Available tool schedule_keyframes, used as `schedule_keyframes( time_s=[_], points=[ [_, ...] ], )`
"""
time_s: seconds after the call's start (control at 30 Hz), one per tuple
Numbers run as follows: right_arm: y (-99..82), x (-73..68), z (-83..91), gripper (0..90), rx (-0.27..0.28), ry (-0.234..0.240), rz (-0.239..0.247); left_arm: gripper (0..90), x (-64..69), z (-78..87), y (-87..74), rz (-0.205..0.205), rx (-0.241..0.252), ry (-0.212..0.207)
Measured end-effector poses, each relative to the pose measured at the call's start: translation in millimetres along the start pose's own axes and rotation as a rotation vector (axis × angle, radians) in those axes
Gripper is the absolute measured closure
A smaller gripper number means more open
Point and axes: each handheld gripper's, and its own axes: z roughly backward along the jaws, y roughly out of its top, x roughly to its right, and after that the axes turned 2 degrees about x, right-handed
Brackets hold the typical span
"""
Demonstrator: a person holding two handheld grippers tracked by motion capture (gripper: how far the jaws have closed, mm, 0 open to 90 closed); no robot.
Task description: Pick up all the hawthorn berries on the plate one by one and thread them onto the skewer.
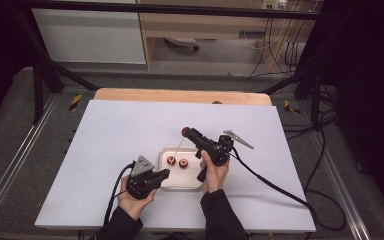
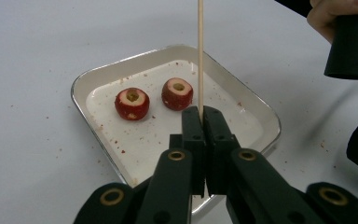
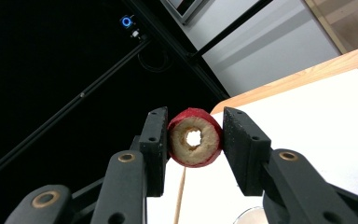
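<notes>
Threading cored red fruit onto a thin wooden skewer (image 2: 200, 51), seen at the stage where fruit and stick are being lined up. At lower left of the high view, the left gripper (image 1: 164, 173) has its jaws shut tight on the skewer's lower end, holding it upright over the shallow white metal tray (image 2: 93, 74), probably so the free tip points up toward the fruit. In the left gripper view, two more cored red fruit pieces (image 2: 132, 103) (image 2: 177, 93) lie side by side in the tray's upper left, just beyond the jaws, apparently awaiting their turn. Right of centre in the high view, the right gripper (image 1: 186, 132) is raised and tilted; its jaws, partly apart, clamp the hollowed red fruit ring (image 3: 195, 137) by its sides, leaving the bored hole unobstructed. The skewer appears just below the ring, not yet through it.
</notes>
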Motion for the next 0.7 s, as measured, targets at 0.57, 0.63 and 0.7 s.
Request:
schedule_keyframes(
  time_s=[0.57, 0.63, 0.7],
  points=[
    [-2.6, 1.2, -1.0, 62.0, -0.012, -0.004, 0.004, 88.3, 0.4, -0.7, -0.4, -0.002, -0.001, 0.002],
    [-3.8, 1.0, -0.9, 62.0, -0.016, -0.003, 0.003, 88.3, 0.7, -1.7, 0.4, 0.010, 0.004, -0.001],
    [-5.4, 0.7, -0.8, 62.0, -0.020, -0.002, 0.001, 88.2, 1.3, -2.2, 1.6, 0.017, 0.009, -0.003]
  ],
)
